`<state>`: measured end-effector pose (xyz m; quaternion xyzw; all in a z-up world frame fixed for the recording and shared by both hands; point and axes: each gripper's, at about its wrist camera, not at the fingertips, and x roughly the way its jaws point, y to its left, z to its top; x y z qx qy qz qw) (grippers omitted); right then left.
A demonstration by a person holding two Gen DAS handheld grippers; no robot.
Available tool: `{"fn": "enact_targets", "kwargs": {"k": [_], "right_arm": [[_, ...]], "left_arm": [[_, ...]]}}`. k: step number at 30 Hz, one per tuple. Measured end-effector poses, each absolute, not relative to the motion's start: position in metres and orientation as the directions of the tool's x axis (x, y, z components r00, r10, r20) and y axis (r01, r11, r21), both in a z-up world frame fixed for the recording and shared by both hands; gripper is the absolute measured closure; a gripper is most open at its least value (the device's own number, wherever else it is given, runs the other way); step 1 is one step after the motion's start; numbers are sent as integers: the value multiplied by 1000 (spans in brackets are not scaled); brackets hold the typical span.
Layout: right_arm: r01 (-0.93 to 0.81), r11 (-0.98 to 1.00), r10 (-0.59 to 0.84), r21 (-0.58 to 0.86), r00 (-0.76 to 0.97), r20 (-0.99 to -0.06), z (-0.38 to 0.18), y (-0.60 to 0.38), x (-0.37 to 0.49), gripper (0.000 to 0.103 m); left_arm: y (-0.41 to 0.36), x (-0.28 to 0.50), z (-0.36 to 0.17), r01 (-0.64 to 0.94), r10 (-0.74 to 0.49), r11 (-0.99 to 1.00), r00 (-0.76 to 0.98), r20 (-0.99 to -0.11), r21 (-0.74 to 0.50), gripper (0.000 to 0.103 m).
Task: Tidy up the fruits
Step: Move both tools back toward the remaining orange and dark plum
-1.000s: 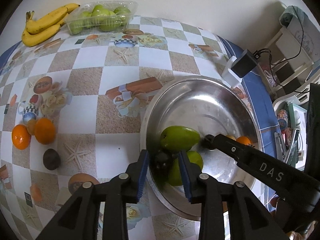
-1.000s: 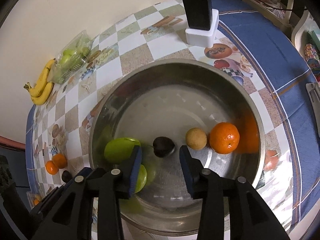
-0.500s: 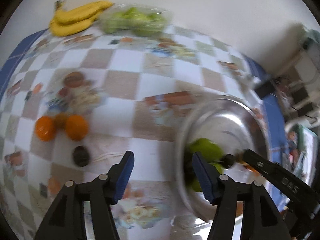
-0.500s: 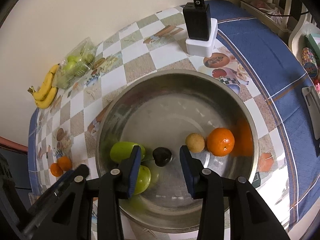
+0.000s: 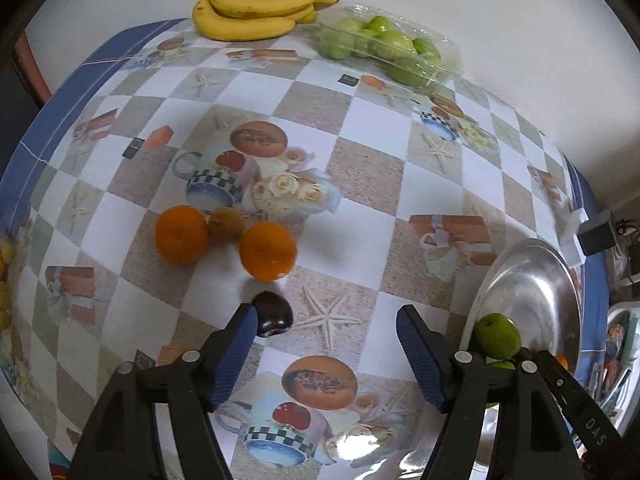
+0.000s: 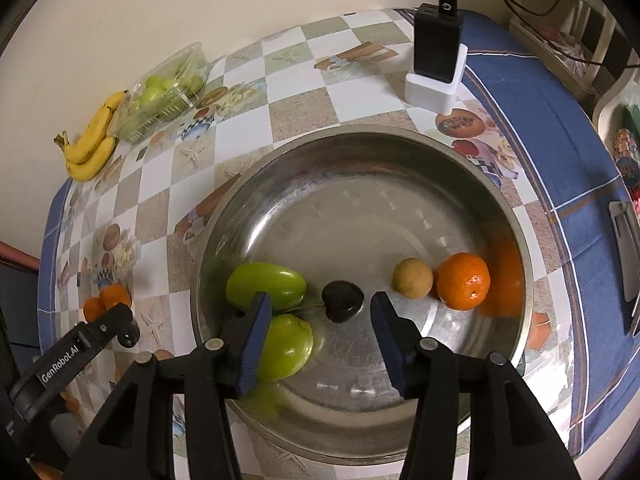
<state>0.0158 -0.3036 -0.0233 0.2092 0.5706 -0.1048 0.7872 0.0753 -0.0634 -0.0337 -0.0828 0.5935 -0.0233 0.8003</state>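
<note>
The left tongs [image 5: 324, 344] are held wide above the bench [image 5: 360, 184], their jaws having just been opening, and nothing is gripped between them. A dark fruit [image 5: 273, 314] is seen just beside the inner face of the left finger, resting on the patterned cloth; whether it touches the pad cannot be told. Just beyond it two oranges [image 5: 268, 250] are set with a small brown fruit [image 5: 225, 224] between them. At the far edge a bunch of bananas [image 5: 256, 12] and a clear tray of green fruits [image 5: 384, 48] are placed against the wall. The rim of a steel bowl [image 5: 532, 280] is seen to the right, with a green fruit [image 5: 497, 336] in it.

The right tongs [image 6: 318, 336] are held over that bowl [image 6: 360, 160], moderately apart, their jaws having just been opening too; nothing is pressed by the pads. A dark fruit [image 6: 342, 300] is seen on the bowl's floor just ahead of the gap. Two green fruits [image 6: 266, 288] lie to its left, one partly hidden behind the left finger. To the right a small tan fruit [image 6: 413, 278] and an orange [image 6: 463, 280] are set touching each other. Beyond the bowl a black charger [image 6: 438, 46] stands in a white block.
</note>
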Motion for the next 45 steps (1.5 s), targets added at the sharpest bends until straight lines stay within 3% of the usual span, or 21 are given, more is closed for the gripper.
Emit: {"fn": "enact_targets", "kwargs": {"k": [4, 7, 10, 14, 18, 23, 26, 39, 45], "right_arm": [[399, 894, 68, 204, 329, -942, -23, -303, 16, 42], [401, 894, 63, 199, 328, -943, -24, -303, 17, 40], [402, 895, 59, 194, 325, -944, -25, -304, 17, 28], [395, 898, 54, 192, 334, -941, -24, -303, 17, 27], [393, 902, 45, 181, 332, -942, -25, -303, 17, 15], [390, 903, 42, 179, 334, -942, -25, -304, 17, 14], [389, 904, 39, 176, 334, -942, -26, -304, 17, 1], [368, 913, 30, 178, 375, -927, -19, -296, 17, 0], [350, 916, 46, 196, 395, -918, -16, -286, 22, 0]], "left_arm": [[-62, 76, -34, -74, -111, 988, 298, -948, -139, 8], [-61, 77, -35, -81, -102, 988, 298, -949, -132, 3], [-59, 77, -37, -88, -92, 988, 295, -951, -123, 1], [-56, 77, -37, -93, -79, 990, 295, -952, -110, 0], [-54, 77, -37, -99, -79, 989, 297, -952, -113, 0], [-53, 78, -37, -98, -78, 989, 299, -951, -112, 0], [-53, 78, -36, -97, -74, 989, 307, -949, -108, 0], [-45, 82, -27, -37, -51, 997, 343, -938, -68, 0], [-16, 89, -19, -79, -40, 994, 373, -927, -75, 0]]}}
